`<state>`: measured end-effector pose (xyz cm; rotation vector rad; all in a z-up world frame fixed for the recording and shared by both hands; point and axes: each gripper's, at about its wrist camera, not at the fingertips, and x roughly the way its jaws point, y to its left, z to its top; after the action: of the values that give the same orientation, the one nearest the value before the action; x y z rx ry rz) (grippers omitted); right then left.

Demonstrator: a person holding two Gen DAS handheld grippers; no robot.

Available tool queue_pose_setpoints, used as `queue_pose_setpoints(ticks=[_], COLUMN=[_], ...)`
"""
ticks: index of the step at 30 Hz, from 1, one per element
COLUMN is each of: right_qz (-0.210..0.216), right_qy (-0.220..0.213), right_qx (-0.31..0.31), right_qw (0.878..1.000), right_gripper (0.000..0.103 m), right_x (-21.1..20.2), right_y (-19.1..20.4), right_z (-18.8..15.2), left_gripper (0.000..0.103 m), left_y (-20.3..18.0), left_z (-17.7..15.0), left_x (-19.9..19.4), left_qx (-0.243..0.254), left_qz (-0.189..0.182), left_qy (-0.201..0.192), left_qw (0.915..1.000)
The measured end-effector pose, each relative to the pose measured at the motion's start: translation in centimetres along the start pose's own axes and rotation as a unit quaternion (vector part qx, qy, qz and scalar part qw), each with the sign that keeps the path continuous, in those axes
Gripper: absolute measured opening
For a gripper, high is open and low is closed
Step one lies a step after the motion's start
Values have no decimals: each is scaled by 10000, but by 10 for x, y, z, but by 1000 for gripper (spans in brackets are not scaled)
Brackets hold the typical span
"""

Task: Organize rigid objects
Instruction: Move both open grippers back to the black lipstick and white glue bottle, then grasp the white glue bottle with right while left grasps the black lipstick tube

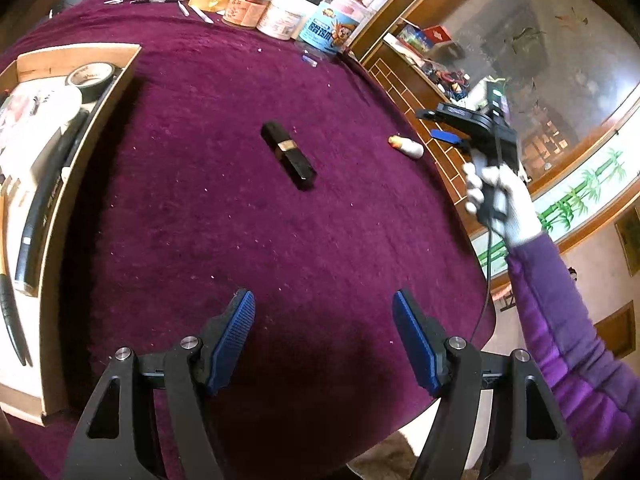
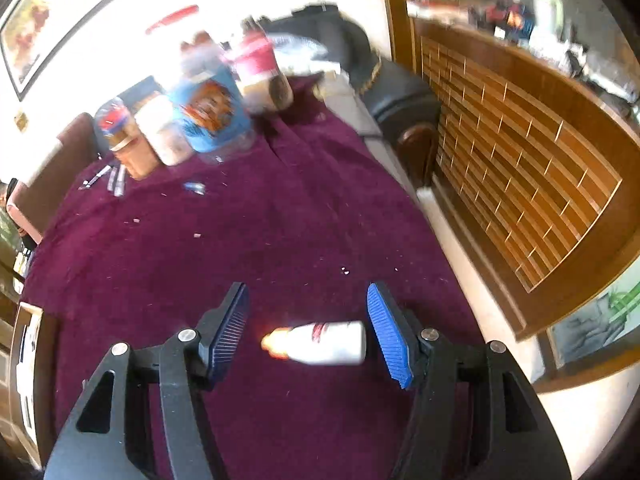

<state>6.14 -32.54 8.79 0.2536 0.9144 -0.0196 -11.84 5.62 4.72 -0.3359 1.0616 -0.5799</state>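
Observation:
A black rectangular case with a gold band (image 1: pixel 289 155) lies on the purple cloth, well ahead of my open, empty left gripper (image 1: pixel 324 320). A small white bottle with an orange tip (image 1: pixel 407 147) lies near the table's right edge. In the right wrist view the same bottle (image 2: pixel 320 342) lies on its side between the open fingers of my right gripper (image 2: pixel 307 314), not clamped. The right gripper (image 1: pixel 452 126) also shows in the left wrist view, held by a gloved hand above the bottle.
A cardboard tray (image 1: pixel 100 120) at the left holds a tape roll (image 1: pixel 89 78) and tools. Jars and tubs (image 1: pixel 280 12) stand along the far edge, with pens (image 1: pixel 192 10) beside them. A wooden cabinet (image 2: pixel 520 160) stands right of the table.

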Motion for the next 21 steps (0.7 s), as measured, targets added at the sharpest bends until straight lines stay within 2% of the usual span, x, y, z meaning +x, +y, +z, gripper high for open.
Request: queue_pose_setpoints(ticks=[3, 4, 6, 8, 9, 12, 14, 16, 19, 21], right_qz=[355, 565, 972, 2076, 2236, 1529, 1240, 1243, 1603, 1680], right_qy=[565, 824, 935, 1476, 1485, 996, 847, 753, 792, 735], right_qx=[374, 461, 385, 561, 518, 87, 65, 85, 154, 32], right_qw=[9971, 9939, 9901, 9654, 9619, 9832, 9886, 9893, 9838, 9830], right_gripper=[61, 64, 64, 63, 63, 63, 63, 63, 63, 63], right_x=[36, 44, 36, 30, 21, -6, -13, -16, -9, -3], right_y=[-6, -7, 2, 9, 15, 28, 30, 42, 62, 91], right_z=[0, -6, -19, -36, -44, -53, -56, -64, -74, -82], left_gripper=[66, 66, 66, 66, 66, 66, 66, 66, 66, 66], left_y=[-2, -2, 0, 2, 3, -3, -8, -12, -8, -4], left_z=[-1, -2, -1, 1, 1, 0, -1, 1, 4, 6], left_x=[-3, -5, -8, -7, -6, 3, 7, 7, 2, -2], left_qx=[20, 27, 16, -43, -59, -11, 93, 137, 40, -37], left_qz=[71, 100, 165, 184, 171, 122, 137, 188, 303, 365], left_qy=[10, -2, -49, -49, -37, 77, 130, 116, 24, -38], left_qw=[10000, 9999, 9999, 9998, 9998, 9999, 9998, 9997, 9995, 9993])
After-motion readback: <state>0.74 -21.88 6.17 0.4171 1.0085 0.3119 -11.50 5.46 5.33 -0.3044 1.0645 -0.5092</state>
